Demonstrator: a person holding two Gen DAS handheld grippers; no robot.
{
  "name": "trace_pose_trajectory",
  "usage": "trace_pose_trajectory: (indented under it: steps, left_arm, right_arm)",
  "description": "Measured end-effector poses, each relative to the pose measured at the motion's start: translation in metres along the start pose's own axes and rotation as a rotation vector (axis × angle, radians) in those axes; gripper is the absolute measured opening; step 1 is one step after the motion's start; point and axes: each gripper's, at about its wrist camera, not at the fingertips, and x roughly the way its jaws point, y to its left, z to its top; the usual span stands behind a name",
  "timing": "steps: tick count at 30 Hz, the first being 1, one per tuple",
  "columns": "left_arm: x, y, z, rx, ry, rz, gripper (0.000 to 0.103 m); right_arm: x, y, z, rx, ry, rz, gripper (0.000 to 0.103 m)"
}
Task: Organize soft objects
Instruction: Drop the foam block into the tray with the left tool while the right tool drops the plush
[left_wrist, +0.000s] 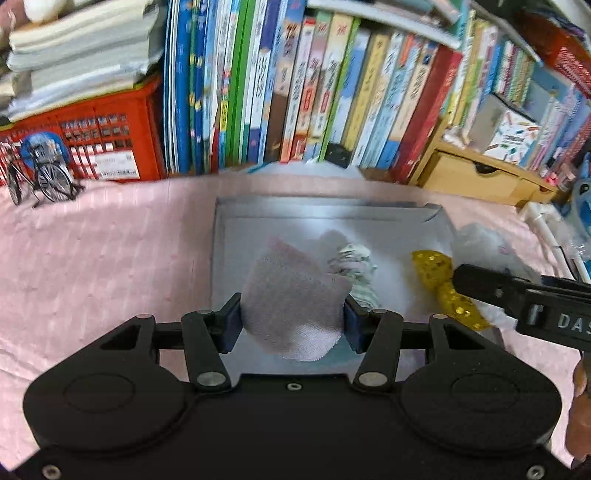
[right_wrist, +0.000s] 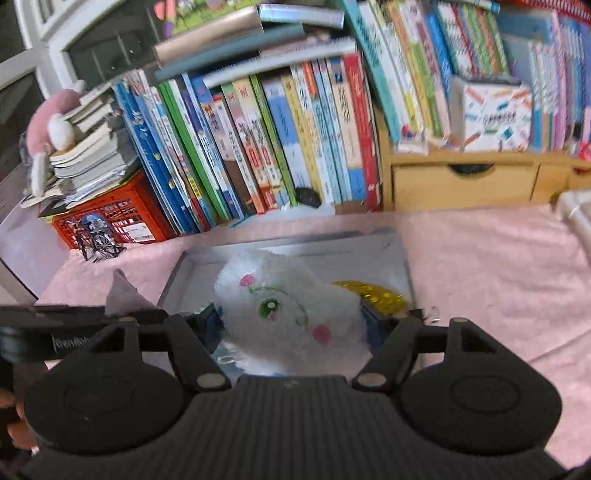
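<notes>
carrying a folded pink cloth (left_wrist: 291, 317) over the grey tray (left_wrist: 332, 212), the left gripper (left_wrist: 291, 325) has its blue pads (left_wrist: 231, 325) pressed on either side of the fabric, jaws partly closed around it. the right gripper (right_wrist: 295, 328) hangs over the same tray with its jaws about half open, clamped on a fluffy white cloth with embroidered flowers (right_wrist: 288, 314).

the tray sits on a pink bedspread (left_wrist: 110, 258) and already holds a striped fabric piece (left_wrist: 354, 269) and a gold sequinned item (left_wrist: 443, 284).

the risk is crowding: both grippers sit close together over one small tray, so they could knock each other, or a cloth could land on the rim and slide onto the bedspread. a loose pinch on soft pile may also let the white cloth slip early. releasing onto the gold item would bury it.
</notes>
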Motion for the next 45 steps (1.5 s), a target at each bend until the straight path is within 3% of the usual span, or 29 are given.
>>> trace_pose_trajectory:
  steps: [11,22,27,30,37,45]
  left_arm:
    - [0.042,0.005,0.004,0.01,0.071,-0.008,0.052]
    - [0.056,0.004,-0.002,0.01,0.125,-0.05,0.053]
    - [0.061,0.002,-0.005,0.013,0.146,-0.066,0.053]
    - [0.064,0.0,-0.006,0.022,0.155,-0.065,0.057]
    - [0.058,0.001,-0.005,0.029,0.128,-0.059,0.078]
    - [0.043,0.005,-0.005,0.02,0.106,-0.05,0.081]
  right_arm:
    - [0.064,-0.001,0.009,0.116,0.128,-0.047,0.074]
    - [0.086,-0.007,0.004,0.155,0.188,-0.072,0.076]
    - [0.088,-0.006,0.004,0.153,0.199,-0.073,0.081]
    - [0.091,-0.008,0.003,0.158,0.208,-0.071,0.082]
    - [0.087,-0.008,0.004,0.172,0.195,-0.044,0.09]
    - [0.075,-0.005,0.007,0.161,0.18,-0.045,0.092]
